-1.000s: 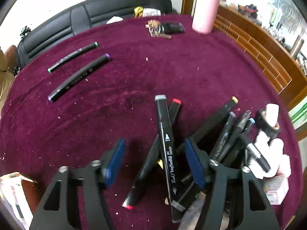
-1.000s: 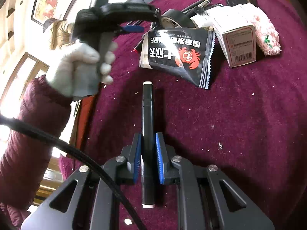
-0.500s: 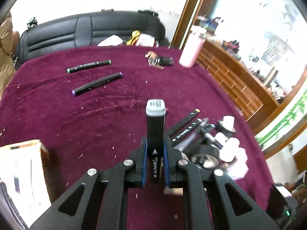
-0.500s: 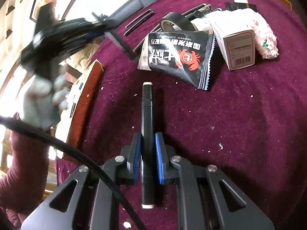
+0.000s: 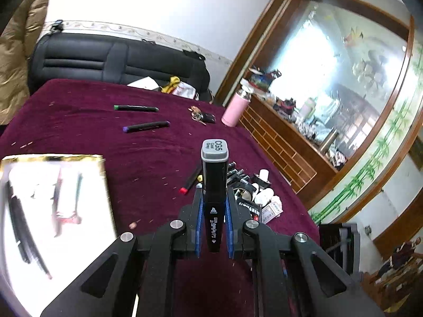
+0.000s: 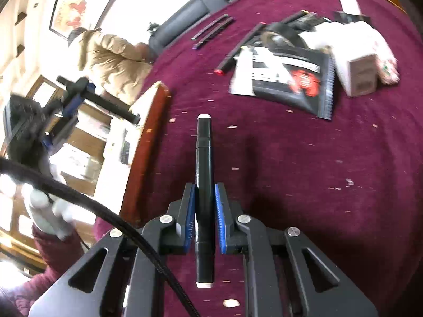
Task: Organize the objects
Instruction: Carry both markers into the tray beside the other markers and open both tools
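1. A second ago the left tongs (image 5: 213,219) stood apart over a heap of markers; now they are clamped on the grey-capped marker (image 5: 214,174), labelled CG5, and have lifted it clear of the tabletop (image 5: 79,132).
2. The lift has swung left, toward the open box (image 5: 53,206) with the gold rim at the tabletop's left edge, which already holds pens; dropping the marker there looks like the next step.
3. The right tongs (image 6: 205,219) stay clamped on a white-capped black marker (image 6: 203,158), held above the cloth as before.
4. Left behind: a red-tipped marker (image 5: 191,181), the heap of markers and small bottles (image 5: 248,185), and a black snack packet (image 6: 288,75).
5. Farther off lie a green-tipped marker (image 5: 136,108), a purple-tipped marker (image 5: 146,126), keys (image 5: 202,116) and a pink bottle (image 5: 235,109).
6. Nothing blocks the way to the box.
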Demonstrator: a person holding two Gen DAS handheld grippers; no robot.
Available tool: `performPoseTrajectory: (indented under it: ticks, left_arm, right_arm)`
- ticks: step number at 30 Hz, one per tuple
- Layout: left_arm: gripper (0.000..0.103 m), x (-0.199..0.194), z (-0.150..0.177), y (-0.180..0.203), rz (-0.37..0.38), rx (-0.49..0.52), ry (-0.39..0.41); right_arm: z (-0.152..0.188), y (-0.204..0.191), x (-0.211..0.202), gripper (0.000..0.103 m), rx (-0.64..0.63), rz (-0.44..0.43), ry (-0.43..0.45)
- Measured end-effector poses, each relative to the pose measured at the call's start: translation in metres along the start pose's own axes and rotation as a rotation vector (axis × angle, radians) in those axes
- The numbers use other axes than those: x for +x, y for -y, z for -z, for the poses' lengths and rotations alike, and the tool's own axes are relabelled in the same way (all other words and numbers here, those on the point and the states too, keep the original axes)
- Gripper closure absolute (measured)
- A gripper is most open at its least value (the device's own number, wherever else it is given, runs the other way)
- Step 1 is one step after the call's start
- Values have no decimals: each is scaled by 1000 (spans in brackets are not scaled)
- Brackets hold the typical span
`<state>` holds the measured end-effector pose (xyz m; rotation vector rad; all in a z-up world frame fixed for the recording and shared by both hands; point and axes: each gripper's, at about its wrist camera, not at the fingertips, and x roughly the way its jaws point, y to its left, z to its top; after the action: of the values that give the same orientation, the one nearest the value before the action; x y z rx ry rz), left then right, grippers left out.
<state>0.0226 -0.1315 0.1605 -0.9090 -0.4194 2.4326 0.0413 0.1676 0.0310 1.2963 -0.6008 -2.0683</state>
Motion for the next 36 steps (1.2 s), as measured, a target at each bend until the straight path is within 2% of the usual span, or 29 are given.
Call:
performPoseTrajectory:
  ticks: [4, 8, 15, 19, 22, 26, 36]
  left_arm:
    - [92, -47, 12, -24, -26, -36, 44]
    - [92, -94, 24, -54, -83, -68, 67]
    - [92, -141, 40, -113, -222, -130, 20]
    - [91, -139, 49, -151, -272, -186, -52]
    - [91, -124, 52, -178, -288, -235, -104]
    - [91, -101, 56, -195, -299, -250, -169]
    - [91, -49, 41, -224, -304, -284, -260]
  right_arm:
    - [-3, -31, 13, 90, -49, -37, -15]
    - [-6, -72, 31, 90, -107, -94, -57]
    - [-15, -142, 90, 90, -201, -146, -141]
    - [-18, -171, 131, 90, -234, -152, -192]
    - [-21, -186, 166, 89, -248, -125, -226]
    - [-34, -199, 204, 89, -256, -76, -258]
    - [-46, -206, 248, 89, -266, 19, -289]
